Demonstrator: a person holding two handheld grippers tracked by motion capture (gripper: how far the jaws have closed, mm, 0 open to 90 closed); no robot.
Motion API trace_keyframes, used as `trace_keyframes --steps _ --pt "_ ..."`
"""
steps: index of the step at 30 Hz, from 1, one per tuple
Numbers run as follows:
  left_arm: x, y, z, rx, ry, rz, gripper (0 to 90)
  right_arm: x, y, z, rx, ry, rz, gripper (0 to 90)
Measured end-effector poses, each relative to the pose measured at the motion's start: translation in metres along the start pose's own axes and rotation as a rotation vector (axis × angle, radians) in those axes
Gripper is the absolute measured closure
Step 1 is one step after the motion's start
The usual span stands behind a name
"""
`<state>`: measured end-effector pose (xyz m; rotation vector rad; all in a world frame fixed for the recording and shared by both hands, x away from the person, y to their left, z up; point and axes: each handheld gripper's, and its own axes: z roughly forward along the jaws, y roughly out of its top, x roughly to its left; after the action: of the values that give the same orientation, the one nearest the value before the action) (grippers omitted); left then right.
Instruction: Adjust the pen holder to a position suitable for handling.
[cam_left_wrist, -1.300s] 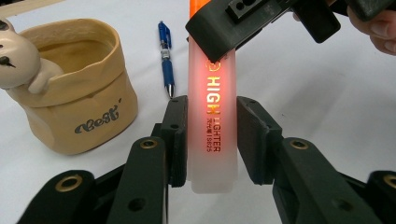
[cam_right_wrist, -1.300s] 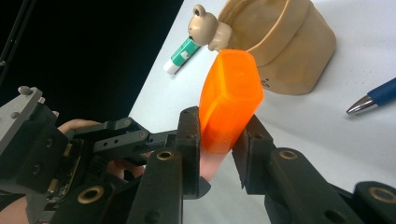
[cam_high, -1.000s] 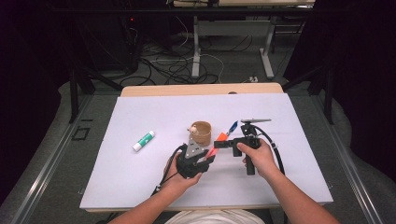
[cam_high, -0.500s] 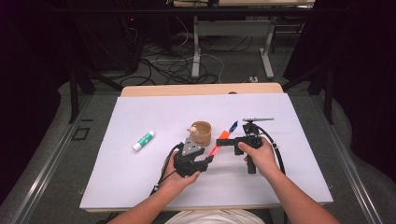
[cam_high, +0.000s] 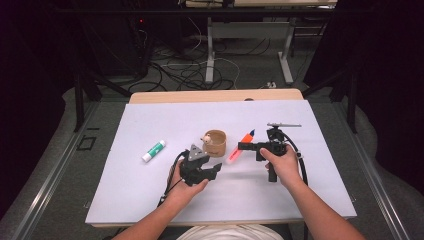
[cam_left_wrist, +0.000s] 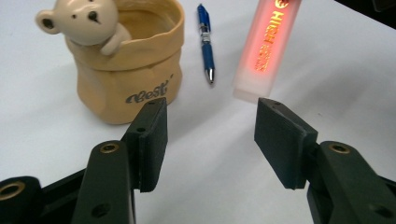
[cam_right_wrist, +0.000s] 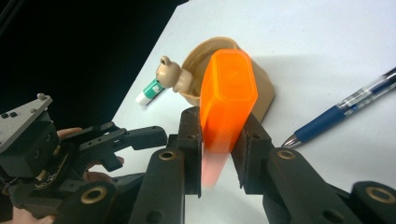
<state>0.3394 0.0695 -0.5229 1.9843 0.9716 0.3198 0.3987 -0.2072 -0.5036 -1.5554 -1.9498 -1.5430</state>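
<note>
a: what is the right gripper (cam_right_wrist: 219, 154) doing?

b: it is clenched on the translucent orange highlighter with a frosted clear cap (cam_right_wrist: 226, 102). both black pads press the marker's barrel, and the orange end sticks up between them toward that gripper's camera.

a: and where does the highlighter sit over the table?

b: in the high view the highlighter (cam_high: 239, 148) hangs slanted off the tip of the right gripper (cam_high: 243, 146), just right of the tan sack-shaped ceramic pen holder with a small bear on its rim (cam_high: 215, 142), above the white table top (cam_high: 150, 195).

a: the left gripper?

b: the left gripper (cam_left_wrist: 210, 135) is released; its jaws have just been opening and nothing lies between them, just bare table. the highlighter's frosted cap end (cam_left_wrist: 261, 70) hangs just beyond the right-hand pad, apart from it. in the high view the left gripper (cam_high: 215, 169) is held low, near the holder's front.

a: what else is close by?

b: a blue ballpoint pen with a silver tip (cam_left_wrist: 206, 42) lies flat on the table between the holder (cam_left_wrist: 126, 70) and the highlighter in the left gripper view, and beside the holder in the right gripper view (cam_right_wrist: 345, 107). a white glue stick with a green label (cam_high: 153, 151) lies well to the left of the holder, on its side.

a: is the holder touched?

b: no, neither gripper touches it. it stands upright.
</note>
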Motion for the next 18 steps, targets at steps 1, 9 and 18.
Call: trace_keyframes --steps 1,9,18 --pt "0.002 0.000 -0.001 0.011 0.004 0.004 44.7 0.000 0.001 -0.001 -0.013 -0.008 -0.003 74.9" --pt "0.022 0.000 -0.004 -0.001 0.058 -0.047 43.3 -0.001 0.004 -0.004 -0.031 -0.025 -0.022 74.9" --pt "0.046 0.003 -0.013 -0.040 0.123 -0.077 34.9 0.003 0.007 -0.007 -0.051 -0.037 -0.052 74.9"
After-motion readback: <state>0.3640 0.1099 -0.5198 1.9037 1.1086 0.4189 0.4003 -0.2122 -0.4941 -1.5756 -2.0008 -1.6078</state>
